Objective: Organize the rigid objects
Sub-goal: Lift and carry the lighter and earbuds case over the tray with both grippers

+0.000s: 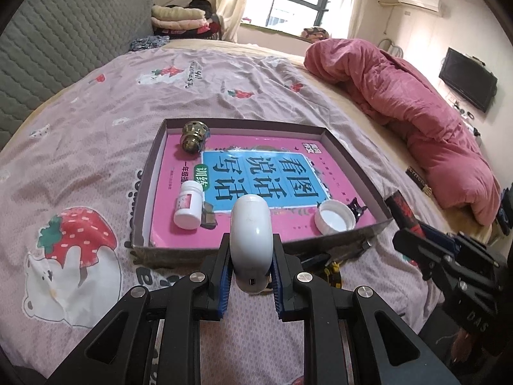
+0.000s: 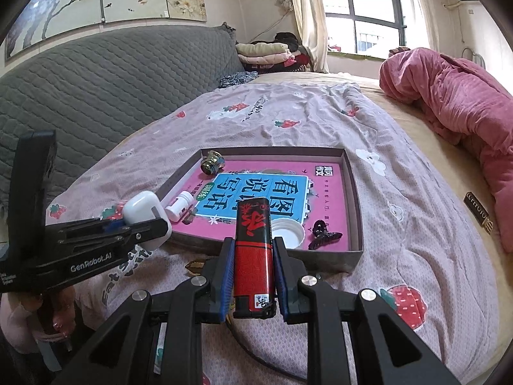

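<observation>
The left gripper was clamped on a white earbud case, held above the bedspread just short of the tray's near wall. The right gripper gripped a red-and-black lighter upright, also short of that wall. Inside the tray, a white pill bottle lay near the near-left corner, a white lid and a black hair clip toward the near-right, and a brass knob at the far-left corner. Judged best: carry each piece over the wall, lower it onto bare pink between bottle and lid, then release.
</observation>
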### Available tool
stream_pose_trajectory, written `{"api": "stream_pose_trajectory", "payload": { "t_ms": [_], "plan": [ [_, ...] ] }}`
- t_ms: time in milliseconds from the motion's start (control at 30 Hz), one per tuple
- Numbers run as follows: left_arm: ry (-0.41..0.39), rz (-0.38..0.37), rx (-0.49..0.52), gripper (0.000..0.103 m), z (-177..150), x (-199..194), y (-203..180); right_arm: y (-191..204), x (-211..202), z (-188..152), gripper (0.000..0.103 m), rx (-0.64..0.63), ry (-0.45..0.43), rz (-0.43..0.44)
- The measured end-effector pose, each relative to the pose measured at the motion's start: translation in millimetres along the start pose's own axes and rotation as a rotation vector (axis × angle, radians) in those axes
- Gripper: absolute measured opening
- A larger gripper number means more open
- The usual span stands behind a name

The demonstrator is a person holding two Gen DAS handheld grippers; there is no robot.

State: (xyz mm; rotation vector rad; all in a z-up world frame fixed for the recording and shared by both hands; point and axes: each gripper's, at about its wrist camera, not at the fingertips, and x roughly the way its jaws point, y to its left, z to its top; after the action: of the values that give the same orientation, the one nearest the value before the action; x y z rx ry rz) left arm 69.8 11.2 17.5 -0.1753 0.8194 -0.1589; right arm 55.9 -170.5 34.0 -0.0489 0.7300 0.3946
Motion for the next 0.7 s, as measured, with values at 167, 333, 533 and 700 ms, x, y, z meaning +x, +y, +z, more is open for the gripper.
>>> {"api": "stream_pose_trajectory", "payload": {
  "t_ms": [167, 333, 533, 700],
  "plan": [
    [-0.001, 0.006, -0.002, 0.022, 4.1, 7.8, -2.1, 0.0, 4.4, 2.0, 0.023, -0.008, -0.002, -0.011],
    [0.007, 0.009, -0.006, 0.022, 6.2, 17.3, -2.5, -3.7, 8.2, 5.4, 0.023, 0.003, -0.004, -0.019],
    [0.002, 0.015, -0.009, 0.022, 15.1, 26.1, -4.4, -8.2, 15.1, 11.7, 0.023, 0.017, -0.002, -0.031],
    [0.009, 0.025, -0.013, 0.022, 24.0, 35.8, -7.1, -8.0, 21.4, 17.5, 0.023, 0.019, 0.003, -0.033]
  ]
}}
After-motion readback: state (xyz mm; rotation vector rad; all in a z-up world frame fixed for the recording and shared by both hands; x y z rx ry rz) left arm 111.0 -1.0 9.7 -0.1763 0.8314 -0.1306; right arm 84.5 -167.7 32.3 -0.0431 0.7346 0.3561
